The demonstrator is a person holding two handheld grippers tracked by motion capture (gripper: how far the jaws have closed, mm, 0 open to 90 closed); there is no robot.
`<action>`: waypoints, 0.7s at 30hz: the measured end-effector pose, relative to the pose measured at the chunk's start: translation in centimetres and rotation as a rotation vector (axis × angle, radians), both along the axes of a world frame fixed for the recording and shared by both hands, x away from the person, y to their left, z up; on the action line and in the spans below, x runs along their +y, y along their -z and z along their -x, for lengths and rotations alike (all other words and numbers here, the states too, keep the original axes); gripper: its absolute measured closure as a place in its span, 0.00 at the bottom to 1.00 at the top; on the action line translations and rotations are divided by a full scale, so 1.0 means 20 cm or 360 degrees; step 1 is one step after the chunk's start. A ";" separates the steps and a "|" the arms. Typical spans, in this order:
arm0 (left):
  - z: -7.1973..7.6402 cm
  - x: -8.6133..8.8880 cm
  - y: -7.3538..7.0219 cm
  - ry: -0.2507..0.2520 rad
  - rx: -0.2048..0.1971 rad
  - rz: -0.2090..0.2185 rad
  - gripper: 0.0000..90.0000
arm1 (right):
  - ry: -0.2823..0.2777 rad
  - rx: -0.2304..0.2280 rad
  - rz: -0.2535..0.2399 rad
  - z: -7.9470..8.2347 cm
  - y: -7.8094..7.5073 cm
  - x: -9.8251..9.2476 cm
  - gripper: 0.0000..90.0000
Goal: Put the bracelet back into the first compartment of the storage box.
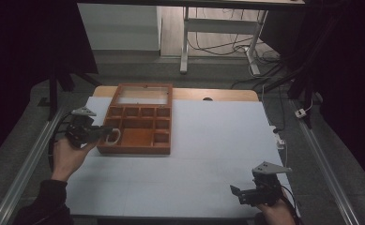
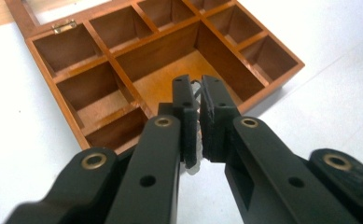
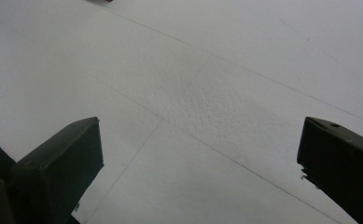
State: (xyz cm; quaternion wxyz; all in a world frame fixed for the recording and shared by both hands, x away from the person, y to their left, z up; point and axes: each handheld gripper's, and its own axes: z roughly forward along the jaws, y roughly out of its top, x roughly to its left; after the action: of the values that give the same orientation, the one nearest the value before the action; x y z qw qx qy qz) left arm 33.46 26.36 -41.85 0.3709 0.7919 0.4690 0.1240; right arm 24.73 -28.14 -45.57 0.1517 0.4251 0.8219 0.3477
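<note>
Pale ring (image 1: 114, 136) is pinched by left gripper (image 1: 106, 133) over the wooden box (image 1: 138, 149), mostly hidden between jaws. Right gripper (image 1: 239, 194) jaws are spread above bare worktop (image 1: 208, 140).

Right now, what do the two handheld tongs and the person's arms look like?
Both tongs are black. The left tongs and the right tongs each carry a grey three-cornered plate on top. In the left gripper view the linkage arms show brass-coloured rivets and flat black pads. The right tongs have blocky black jaws. A black cable trails from each. The left forearm wears a dark sleeve.
</note>
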 end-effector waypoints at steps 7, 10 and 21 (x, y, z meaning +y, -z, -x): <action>-0.06 0.01 -0.03 -0.0020 0.0000 -0.0059 0.95 | -0.0005 0.0014 0.0001 0.00 0.00 0.00 0.00; -0.08 0.02 -0.04 -0.0034 -0.0001 -0.0054 0.95 | -0.0003 0.0019 0.0001 -0.01 0.00 0.00 0.00; -0.21 0.04 -0.06 -0.0107 -0.0017 -0.0051 0.95 | -0.0013 0.0018 0.0000 -0.01 0.00 0.00 0.00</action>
State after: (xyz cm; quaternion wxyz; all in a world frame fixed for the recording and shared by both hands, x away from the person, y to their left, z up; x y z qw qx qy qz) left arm 37.68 27.18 -40.69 0.3561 0.7809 0.4914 0.1481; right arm 24.93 -28.04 -45.65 0.1456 0.4237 0.8244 0.3458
